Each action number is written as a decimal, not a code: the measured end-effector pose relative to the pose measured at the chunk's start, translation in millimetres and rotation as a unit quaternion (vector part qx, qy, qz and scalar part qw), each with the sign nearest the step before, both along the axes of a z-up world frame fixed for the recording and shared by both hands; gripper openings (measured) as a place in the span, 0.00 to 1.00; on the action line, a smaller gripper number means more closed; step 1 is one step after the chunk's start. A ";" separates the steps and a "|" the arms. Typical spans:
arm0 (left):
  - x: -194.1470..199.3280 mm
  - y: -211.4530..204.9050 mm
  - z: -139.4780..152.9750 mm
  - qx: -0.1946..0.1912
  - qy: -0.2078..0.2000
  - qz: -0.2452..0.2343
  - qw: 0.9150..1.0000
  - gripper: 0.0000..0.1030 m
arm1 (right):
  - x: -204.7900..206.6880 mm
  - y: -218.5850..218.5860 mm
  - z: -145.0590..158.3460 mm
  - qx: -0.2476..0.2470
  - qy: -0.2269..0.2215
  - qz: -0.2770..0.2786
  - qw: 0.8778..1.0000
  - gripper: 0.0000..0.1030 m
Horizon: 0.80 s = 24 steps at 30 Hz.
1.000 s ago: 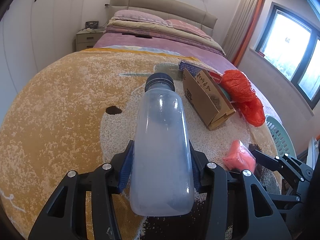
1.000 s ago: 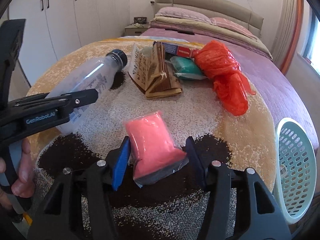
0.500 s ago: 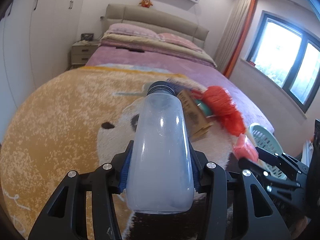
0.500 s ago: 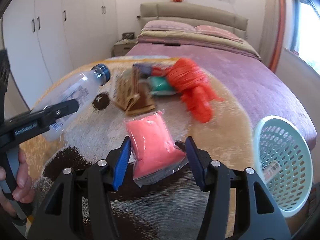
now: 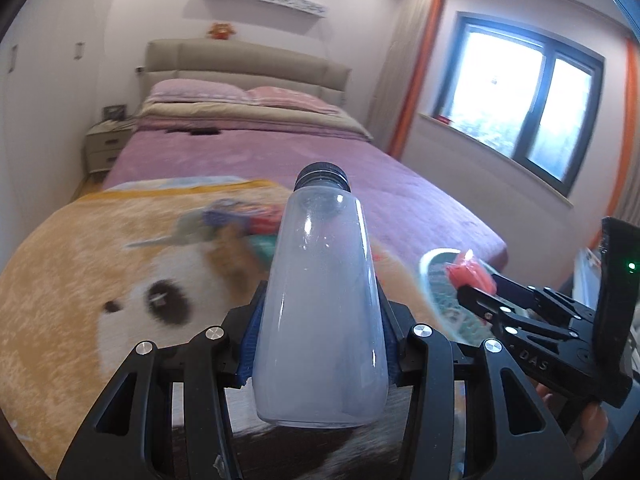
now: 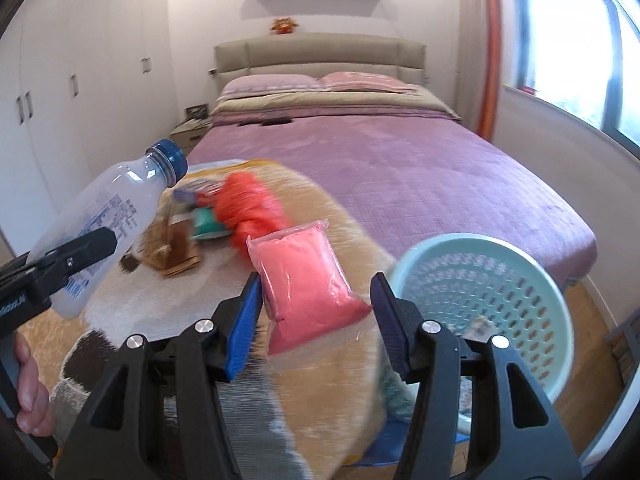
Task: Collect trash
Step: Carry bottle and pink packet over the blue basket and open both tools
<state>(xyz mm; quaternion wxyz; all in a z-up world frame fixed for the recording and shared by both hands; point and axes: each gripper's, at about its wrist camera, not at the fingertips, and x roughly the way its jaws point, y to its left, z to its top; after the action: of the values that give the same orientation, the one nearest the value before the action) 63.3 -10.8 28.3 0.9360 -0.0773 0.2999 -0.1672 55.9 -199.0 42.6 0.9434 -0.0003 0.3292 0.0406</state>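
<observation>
A cloudy plastic bottle (image 5: 320, 264) with a dark blue cap points away from me, and my left gripper (image 5: 320, 312) is shut on its body. In the right wrist view the same bottle (image 6: 108, 216) hangs at the left, above the blanket. My right gripper (image 6: 316, 284) is shut on a pink plastic packet (image 6: 304, 280), held up in the air. Just right of it stands a pale green perforated basket (image 6: 500, 280), lower down. From the left wrist view, the right gripper (image 5: 476, 292) and its pink packet (image 5: 468, 272) hover over the basket's rim (image 5: 428, 260).
On the orange panda blanket (image 5: 80, 280) lie a red plastic bag (image 6: 248, 200), a brown cardboard box (image 6: 176, 256) and a green packet (image 6: 206, 224). A purple bed (image 6: 380, 160) stretches behind. White wardrobes (image 6: 48, 100) line the left wall; a window (image 5: 532, 100) is right.
Both grippers have risen and swung right, carrying the bottle and the pink packet. The basket now sits closer and larger beside the right gripper; the trash pile has slid left.
</observation>
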 end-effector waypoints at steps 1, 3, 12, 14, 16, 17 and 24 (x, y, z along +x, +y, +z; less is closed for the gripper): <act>3.8 -12.2 1.6 0.001 0.001 -0.013 1.000 0.44 | 0.3 -6.3 0.5 0.001 0.000 -0.005 1.000 0.50; 8.4 -29.9 2.7 0.004 0.000 -0.030 1.000 0.44 | -1.3 -24.1 2.2 -0.001 -0.003 -0.027 1.000 0.50; 36.9 -120.0 -6.6 0.021 0.015 -0.117 0.993 0.44 | 5.7 -116.0 -8.0 0.049 0.012 -0.119 0.992 0.50; 44.3 -139.8 -13.4 0.028 0.022 -0.133 0.991 0.44 | 10.0 -132.5 -13.8 0.051 0.015 -0.139 0.989 0.50; 50.3 -152.0 -18.4 0.031 0.027 -0.143 0.989 0.44 | 14.2 -149.0 -21.9 0.058 0.024 -0.160 0.985 0.50; 55.2 -160.3 -22.0 0.032 0.033 -0.148 0.988 0.44 | 17.0 -157.4 -27.2 0.061 0.029 -0.170 0.983 0.50; 79.5 -200.2 -51.1 0.043 0.073 -0.176 0.981 0.44 | 28.1 -195.0 -66.6 0.092 0.072 -0.219 0.969 0.50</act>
<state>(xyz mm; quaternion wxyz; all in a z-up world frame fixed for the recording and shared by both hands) 142.8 -211.1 -22.8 0.8702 0.0049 0.3832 -0.3098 84.0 -394.0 -24.0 0.8991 0.1617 0.3830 -0.1372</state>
